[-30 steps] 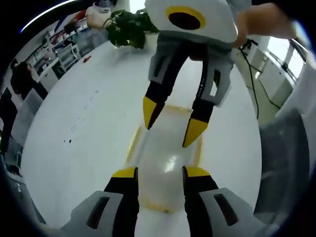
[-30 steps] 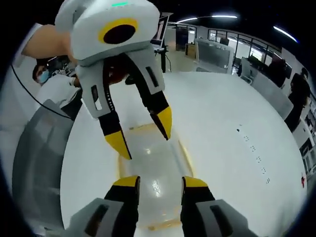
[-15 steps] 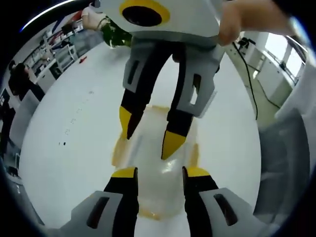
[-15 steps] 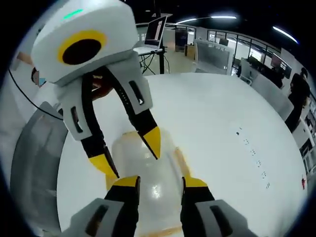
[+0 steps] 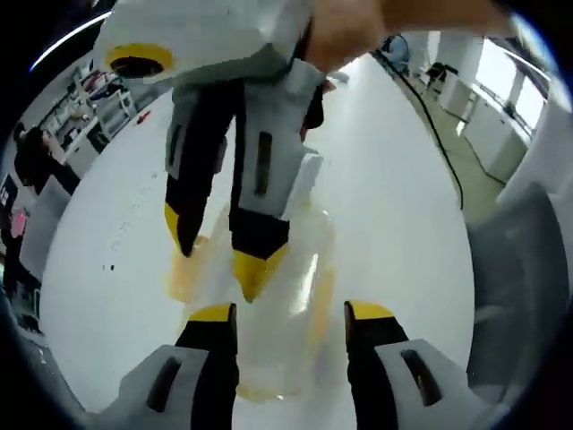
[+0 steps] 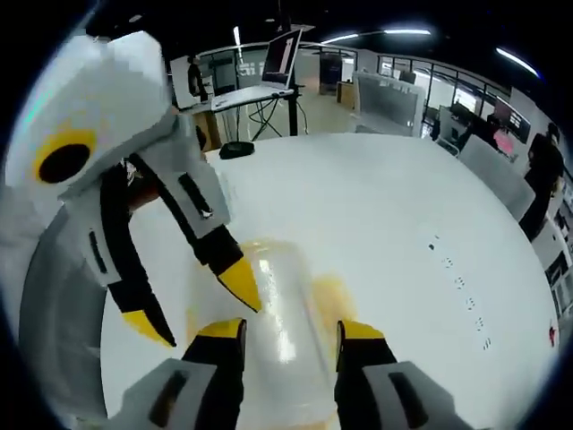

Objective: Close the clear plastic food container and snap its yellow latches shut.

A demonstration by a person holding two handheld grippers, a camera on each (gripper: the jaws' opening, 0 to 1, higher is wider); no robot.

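clear plastic food container (image 5: 285, 296) sits on the white table (image 5: 394, 206), lid on top, blurry in both views. in the left gripper view it lies between and just past the left gripper (image 5: 291, 315) jaws, which stand apart with nothing gripped. yellow latches show along its edges: one on the left side (image 5: 183, 269), one at the near end (image 5: 260, 391), soft yellow strip along the right side; can't tell if any is snapped down. right gripper (image 5: 218, 255) comes in from the top of that view, held by a hand (image 5: 358, 27), jaws apart, one yellow tip over the lid, the other by the left latch; contact not clear.

right gripper view: container (image 6: 282, 331) lies lengthwise between the right gripper (image 6: 291, 330) jaws, jaws apart on either side of it, not clamped. yellow latch patch on its right side (image 6: 327, 291). left gripper (image 6: 192, 309) enters from the left, jaws apart, one tip at the container's left edge, other tip off to the side above the table (image 6: 385, 197).

around: laptop (image 6: 277, 58) on a stand behind the table, desks and a person (image 6: 542, 170) at far right, small dark marks on the tabletop (image 6: 457, 278).
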